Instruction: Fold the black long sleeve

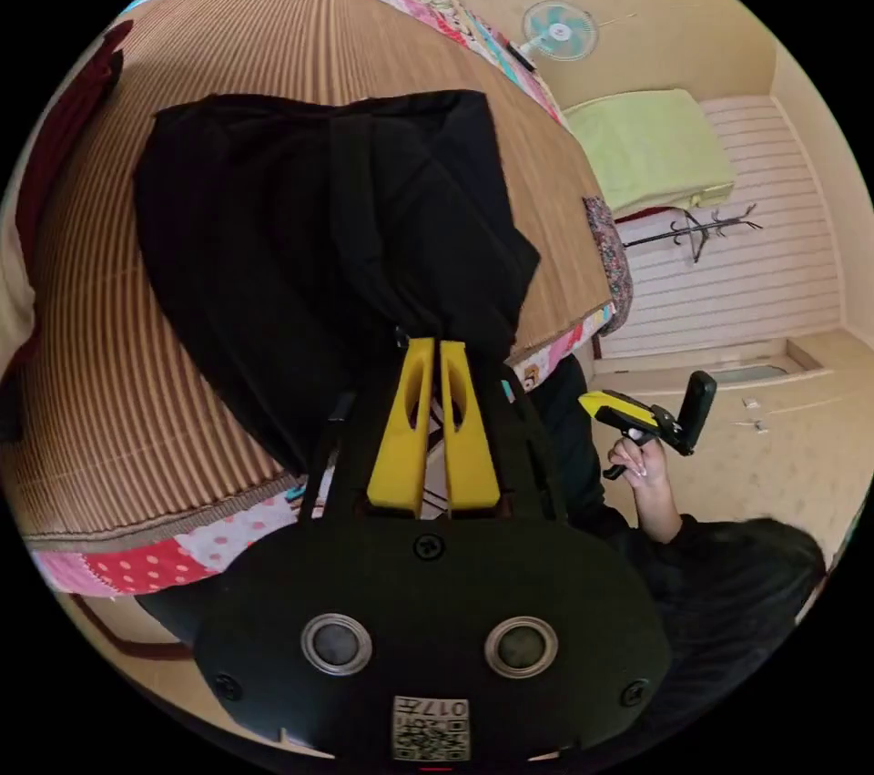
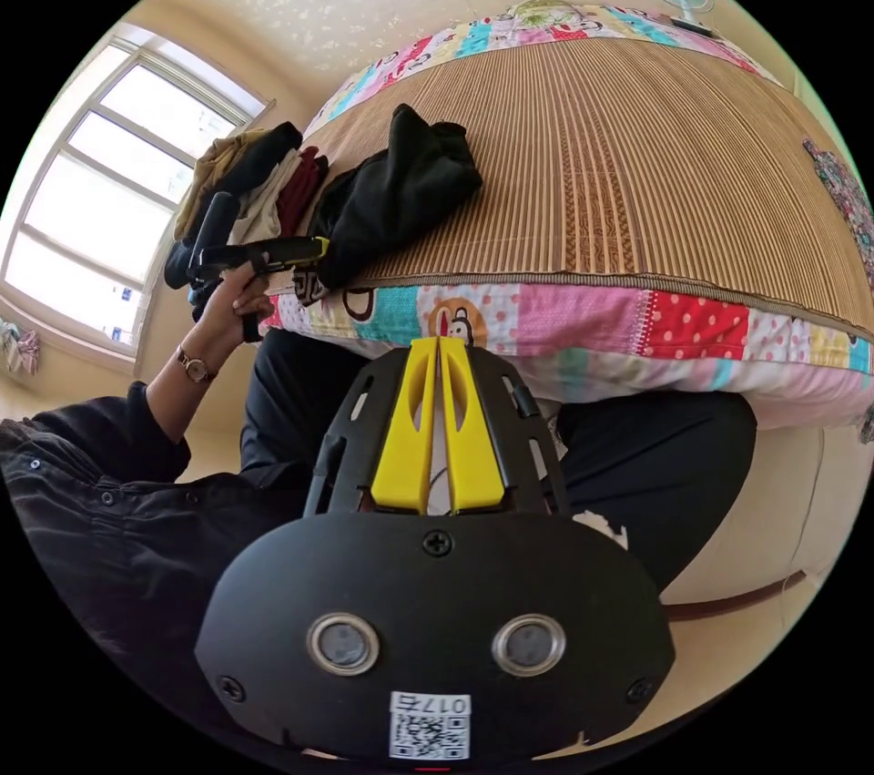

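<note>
Left gripper (image 1: 435, 345) yellow jaws clamp black long sleeve (image 1: 319, 247) hem over ribbed bamboo mat (image 1: 118, 374); right gripper (image 2: 438, 343) clenched, empty.

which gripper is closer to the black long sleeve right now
Left. The left gripper sits at the near edge of the black long sleeve on the mat. The right gripper hangs apart from it, below the bed's edge, jaws together on nothing.

Long sleeve (image 1: 319, 256) lies on mat (image 1: 109, 356) atop quilt (image 2: 583, 320); clothes pile (image 2: 255, 174) beside it.
</note>
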Demonstrator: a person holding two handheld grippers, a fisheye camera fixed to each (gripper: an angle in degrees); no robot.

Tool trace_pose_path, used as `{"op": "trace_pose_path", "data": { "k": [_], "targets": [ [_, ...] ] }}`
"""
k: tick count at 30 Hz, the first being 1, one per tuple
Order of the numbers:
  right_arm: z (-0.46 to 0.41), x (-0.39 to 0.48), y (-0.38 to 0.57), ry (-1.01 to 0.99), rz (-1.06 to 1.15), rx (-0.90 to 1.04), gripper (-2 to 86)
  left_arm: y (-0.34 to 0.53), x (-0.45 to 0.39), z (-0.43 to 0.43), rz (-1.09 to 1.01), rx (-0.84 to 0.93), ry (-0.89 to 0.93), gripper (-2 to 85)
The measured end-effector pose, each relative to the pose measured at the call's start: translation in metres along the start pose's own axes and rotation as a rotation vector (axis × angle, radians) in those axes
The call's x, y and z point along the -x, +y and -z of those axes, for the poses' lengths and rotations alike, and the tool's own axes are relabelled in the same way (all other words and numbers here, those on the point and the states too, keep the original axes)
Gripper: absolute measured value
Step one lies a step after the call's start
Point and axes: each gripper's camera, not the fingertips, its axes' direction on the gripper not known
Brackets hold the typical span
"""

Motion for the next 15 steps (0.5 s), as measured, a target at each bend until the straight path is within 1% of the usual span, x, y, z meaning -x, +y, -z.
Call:
{"op": "trace_pose_path", "data": {
  "k": [3,5,7,8,10,11,13,15],
  "targets": [
    [0.009,-0.009,0.012,-0.097,0.036,-0.05,2.4,0.047,-0.053,-0.003,-0.172,-0.051,0.042,-0.8],
    [0.01,-0.005,0.015,-0.225,0.126,-0.091,6.2,0.076,-0.078,-0.001,-0.222,-0.088,0.025,-0.9],
    [0.001,0.003,0.012,-0.338,0.203,-0.088,10.0,0.097,-0.088,0.008,-0.211,-0.138,0.019,-0.9],
    [-0.011,0.01,0.009,-0.394,0.243,-0.057,11.8,0.104,-0.088,0.017,-0.184,-0.165,0.042,-0.9],
    [-0.031,0.025,0.005,-0.418,0.28,-0.005,13.3,0.107,-0.089,0.037,-0.176,-0.205,0.111,-0.9],
    [-0.04,0.038,0.005,-0.393,0.294,-0.006,14.1,0.105,-0.093,0.05,-0.188,-0.222,0.149,-1.0],
    [-0.045,0.055,0.01,-0.36,0.28,-0.059,15.1,0.098,-0.108,0.068,-0.238,-0.243,0.175,-1.0],
    [-0.043,0.067,0.016,-0.391,0.246,-0.135,15.9,0.088,-0.142,0.086,-0.333,-0.258,0.189,-1.0]
  ]
}}
